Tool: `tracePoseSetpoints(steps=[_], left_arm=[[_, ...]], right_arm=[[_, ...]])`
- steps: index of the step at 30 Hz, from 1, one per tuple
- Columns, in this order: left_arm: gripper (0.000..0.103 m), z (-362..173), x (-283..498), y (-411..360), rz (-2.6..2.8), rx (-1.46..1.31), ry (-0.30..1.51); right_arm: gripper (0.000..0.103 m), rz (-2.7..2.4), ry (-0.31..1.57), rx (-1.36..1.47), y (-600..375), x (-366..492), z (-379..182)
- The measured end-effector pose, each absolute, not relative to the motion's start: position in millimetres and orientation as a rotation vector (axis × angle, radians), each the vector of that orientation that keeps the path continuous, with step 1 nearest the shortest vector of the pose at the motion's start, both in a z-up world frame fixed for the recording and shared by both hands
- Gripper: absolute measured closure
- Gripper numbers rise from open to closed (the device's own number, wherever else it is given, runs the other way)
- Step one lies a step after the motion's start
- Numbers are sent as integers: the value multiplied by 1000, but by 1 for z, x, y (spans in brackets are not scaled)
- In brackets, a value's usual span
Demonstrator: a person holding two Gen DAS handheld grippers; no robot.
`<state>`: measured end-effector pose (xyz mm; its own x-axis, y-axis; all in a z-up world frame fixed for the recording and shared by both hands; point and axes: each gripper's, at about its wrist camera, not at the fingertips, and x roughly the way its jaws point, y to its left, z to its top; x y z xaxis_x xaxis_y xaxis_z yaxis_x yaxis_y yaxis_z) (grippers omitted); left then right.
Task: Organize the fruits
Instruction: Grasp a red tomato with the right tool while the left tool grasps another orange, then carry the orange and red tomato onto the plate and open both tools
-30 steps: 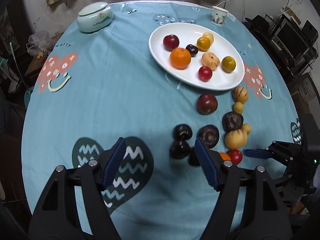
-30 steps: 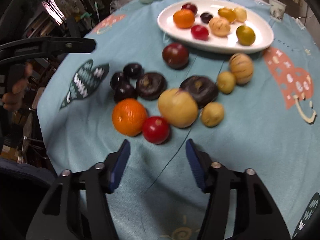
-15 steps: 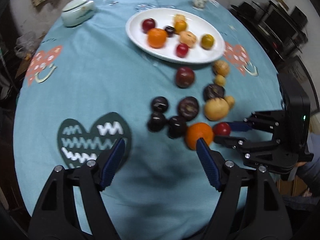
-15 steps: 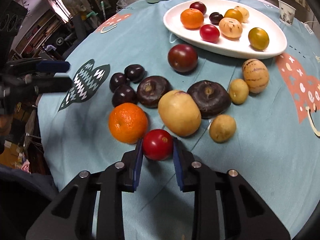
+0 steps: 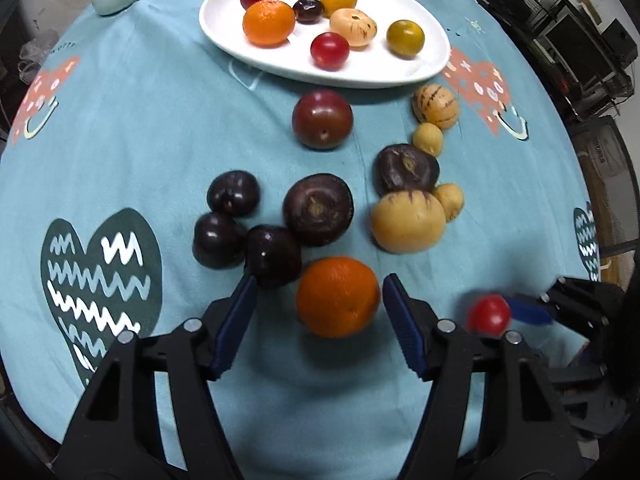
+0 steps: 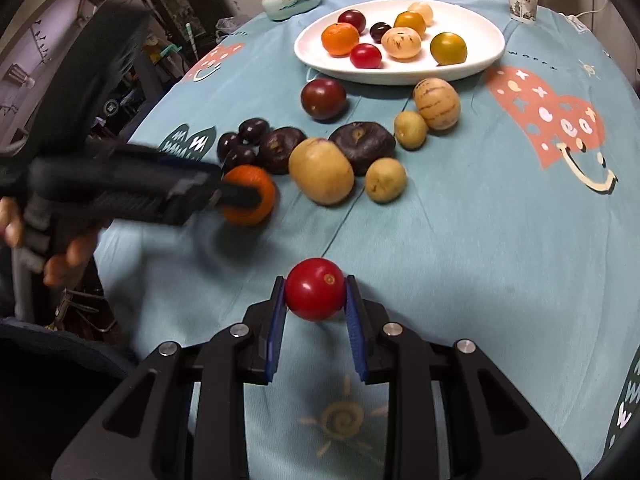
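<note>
Red tomato point(image 6: 315, 295) clamped in right gripper point(image 6: 315, 300); left gripper point(image 5: 316, 300) closing, astride orange point(image 5: 338, 297), untouched.

Teal tablecloth point(image 5: 160, 128) — heart prints; white plate point(image 5: 224, 28); blue-padded black tongs point(image 6: 315, 312).

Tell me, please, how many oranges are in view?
2: one orange lies on the white plate; the other orange sits on the tablecloth between the left gripper's open jaws. None seems hidden.
</note>
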<state>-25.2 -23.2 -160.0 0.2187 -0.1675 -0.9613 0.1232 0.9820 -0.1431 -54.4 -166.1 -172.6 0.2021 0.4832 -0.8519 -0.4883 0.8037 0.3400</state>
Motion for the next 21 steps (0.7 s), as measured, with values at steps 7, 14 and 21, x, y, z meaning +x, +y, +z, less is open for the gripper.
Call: tracePoseSetpoints(steps=[7,14,21], left_arm=[[32,-164,-25,-26,-162,-58,1394],[65,-157,-24,-25,-153,-54,1342],[64,-151,-39,-12,-166,-95,1336]], right_arm=[[74,695,1173,-20,-179,-57,-171],[74,754,1145,-65,-168,-50,-164],[74,767,1127,-62,-169,-45,-161]])
